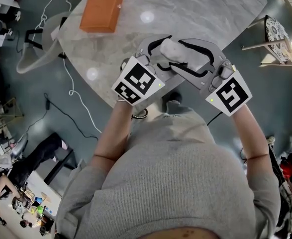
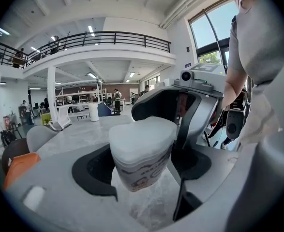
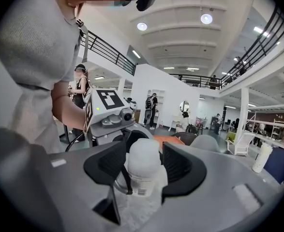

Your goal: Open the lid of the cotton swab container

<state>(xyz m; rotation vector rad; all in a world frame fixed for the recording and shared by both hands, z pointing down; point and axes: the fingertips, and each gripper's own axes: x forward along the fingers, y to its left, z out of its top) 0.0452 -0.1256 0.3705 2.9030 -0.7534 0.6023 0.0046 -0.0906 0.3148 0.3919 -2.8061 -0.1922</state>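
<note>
The cotton swab container point(image 1: 178, 54) is a small printed tub with a frosted white lid point(image 2: 142, 137) sitting on top of it. It hangs just above the marble table point(image 1: 195, 14) between both grippers. My left gripper point(image 1: 168, 59) comes in from the left, and its pads press on the tub's two sides point(image 2: 142, 170). My right gripper point(image 1: 195, 59) faces it from the right. Its jaws straddle the lid end point(image 3: 142, 163), with a narrow gap on each side. In the right gripper view a thin black finger point(image 3: 124, 178) of the left gripper crosses the container's side.
An orange box point(image 1: 102, 8) lies at the far left end of the table. The table's near curved edge point(image 1: 103, 96) runs just beyond my forearms. A white cable point(image 1: 71, 91) trails on the floor at the left. A chair point(image 1: 280, 34) stands at the right.
</note>
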